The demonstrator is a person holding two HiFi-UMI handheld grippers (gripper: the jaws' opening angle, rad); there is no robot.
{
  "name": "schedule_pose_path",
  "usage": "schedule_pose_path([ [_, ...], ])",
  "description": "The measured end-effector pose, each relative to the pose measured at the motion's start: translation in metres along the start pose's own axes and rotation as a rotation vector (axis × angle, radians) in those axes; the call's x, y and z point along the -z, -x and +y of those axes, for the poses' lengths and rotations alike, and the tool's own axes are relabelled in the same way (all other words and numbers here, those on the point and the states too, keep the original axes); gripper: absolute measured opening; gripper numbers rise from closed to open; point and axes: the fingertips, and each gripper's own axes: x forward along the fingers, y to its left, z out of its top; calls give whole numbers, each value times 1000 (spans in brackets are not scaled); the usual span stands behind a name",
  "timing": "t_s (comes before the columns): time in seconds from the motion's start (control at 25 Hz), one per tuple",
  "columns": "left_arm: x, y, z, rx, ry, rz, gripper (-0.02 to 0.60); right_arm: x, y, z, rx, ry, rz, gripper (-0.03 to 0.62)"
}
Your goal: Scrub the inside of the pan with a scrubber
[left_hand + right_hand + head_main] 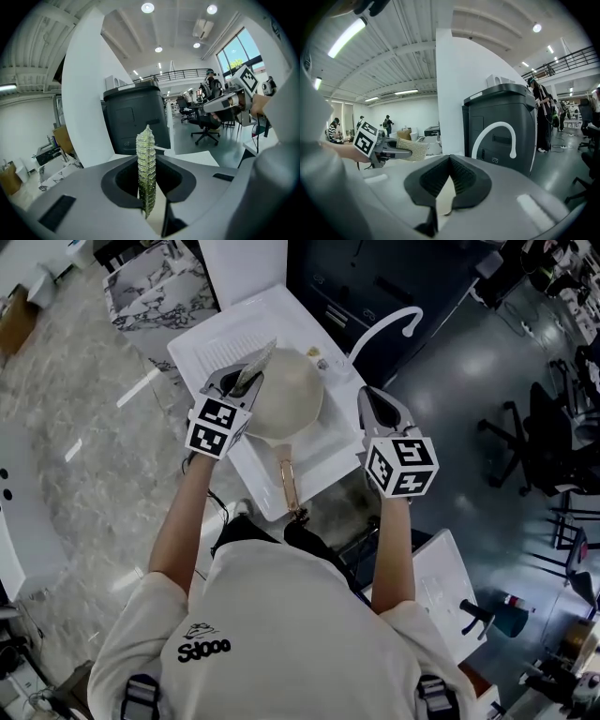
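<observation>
A cream pan (292, 397) lies in the white sink (225, 341), its copper-coloured handle (290, 482) pointing back toward me. My left gripper (246, 381) hovers at the pan's left rim, shut on a thin green-yellow scrubber (259, 366) that stands on edge between the jaws (146, 173). My right gripper (375, 405) is held to the right of the pan, above the sink's right edge. Its jaws meet at the tips with nothing between them (450, 160). The right gripper view shows the left gripper (386, 149) and the scrubber (414, 149) from the side.
A curved white faucet (389, 324) rises at the sink's far right corner. A dark cabinet (375, 277) stands behind the sink. A marble-patterned block (155, 287) is at the far left, and office chairs (525, 437) are on the right. A white table (441, 577) is near my right elbow.
</observation>
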Motion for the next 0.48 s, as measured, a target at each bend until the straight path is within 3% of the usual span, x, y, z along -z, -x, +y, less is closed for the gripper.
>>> schedule_pose_path([
  [0.48, 67, -105, 20, 30, -103, 171, 66, 37, -37, -19, 96, -81, 72, 9],
])
